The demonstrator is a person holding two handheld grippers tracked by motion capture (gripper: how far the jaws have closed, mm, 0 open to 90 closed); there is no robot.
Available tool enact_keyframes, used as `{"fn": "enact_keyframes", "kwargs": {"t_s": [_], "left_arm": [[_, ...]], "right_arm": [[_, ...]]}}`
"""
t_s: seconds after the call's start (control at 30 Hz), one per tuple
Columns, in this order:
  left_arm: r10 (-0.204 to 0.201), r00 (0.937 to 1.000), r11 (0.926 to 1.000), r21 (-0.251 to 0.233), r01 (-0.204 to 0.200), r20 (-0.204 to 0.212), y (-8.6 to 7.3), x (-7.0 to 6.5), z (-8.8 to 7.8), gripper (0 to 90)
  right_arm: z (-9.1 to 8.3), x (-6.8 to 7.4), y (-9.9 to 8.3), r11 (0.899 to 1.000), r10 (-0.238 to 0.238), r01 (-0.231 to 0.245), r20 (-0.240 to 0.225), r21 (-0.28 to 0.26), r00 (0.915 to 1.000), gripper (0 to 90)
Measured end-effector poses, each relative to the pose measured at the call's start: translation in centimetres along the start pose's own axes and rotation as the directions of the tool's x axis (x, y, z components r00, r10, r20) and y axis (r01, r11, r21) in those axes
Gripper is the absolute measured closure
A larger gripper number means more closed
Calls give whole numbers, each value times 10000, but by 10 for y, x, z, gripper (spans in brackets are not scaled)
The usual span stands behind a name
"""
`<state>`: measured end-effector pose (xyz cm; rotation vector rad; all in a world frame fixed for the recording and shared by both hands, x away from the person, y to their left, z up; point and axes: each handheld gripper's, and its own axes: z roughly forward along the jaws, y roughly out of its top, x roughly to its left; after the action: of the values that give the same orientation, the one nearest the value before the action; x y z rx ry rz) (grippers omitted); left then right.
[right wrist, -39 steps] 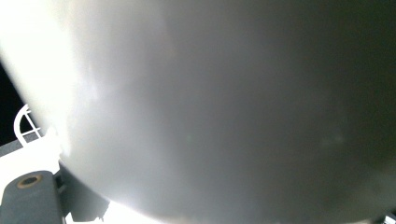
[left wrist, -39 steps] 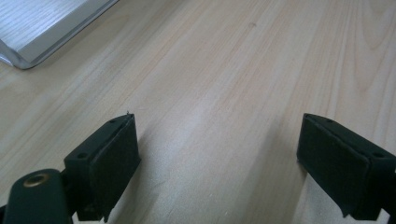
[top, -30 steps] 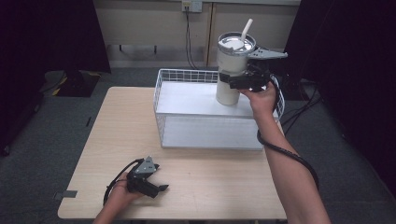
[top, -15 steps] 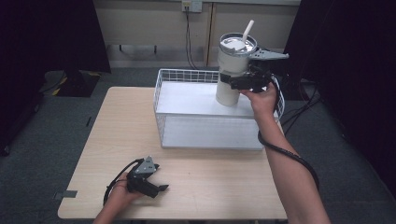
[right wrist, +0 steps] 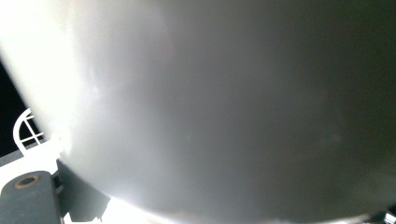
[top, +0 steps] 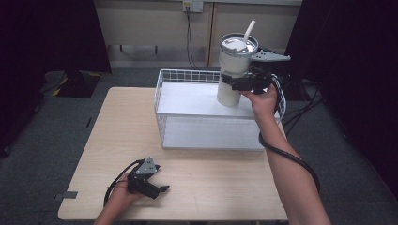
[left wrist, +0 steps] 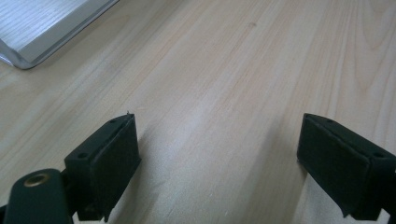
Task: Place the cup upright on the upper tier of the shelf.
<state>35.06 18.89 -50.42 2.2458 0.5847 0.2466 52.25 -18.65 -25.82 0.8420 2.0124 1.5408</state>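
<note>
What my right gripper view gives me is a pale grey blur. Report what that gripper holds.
Observer: The right gripper is shut on a tall off-white tumbler with a clear lid and white straw.
Operator: Give its place.
Observer: Upright over the far right of the white wire basket; whether it touches the basket's floor, I cannot tell.
Operator: Now the other gripper.
Observer: The left gripper rests on the light wooden table near its front edge, jaws wide open, empty.

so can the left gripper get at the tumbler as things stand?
Probably not. The left gripper rests open at the table's near edge; the tumbler is held above the basket by the right gripper.
</note>
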Motion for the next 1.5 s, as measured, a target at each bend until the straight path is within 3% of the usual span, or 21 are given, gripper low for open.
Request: {"fn": "enact_keyframes", "kwargs": {"t_s": [0.83, 1.1, 1.5], "left_arm": [[40, 10000, 10000, 33, -40, -44, 0, 0, -1, 126], [28, 10000, 10000, 35, -28, -48, -1, 0, -1, 126], [26, 10000, 10000, 34, -26, -50, -1, 0, -1, 126]], "right_arm": [[0, 3, -10, 9981, 38, -27, 176, -617, 9998, 90], [-1, 3, -13, 9994, -127, 134, 201, -316, 9997, 90], [-6, 1, -19, 9999, 126, -126, 64, 64, 9999, 84]]}}
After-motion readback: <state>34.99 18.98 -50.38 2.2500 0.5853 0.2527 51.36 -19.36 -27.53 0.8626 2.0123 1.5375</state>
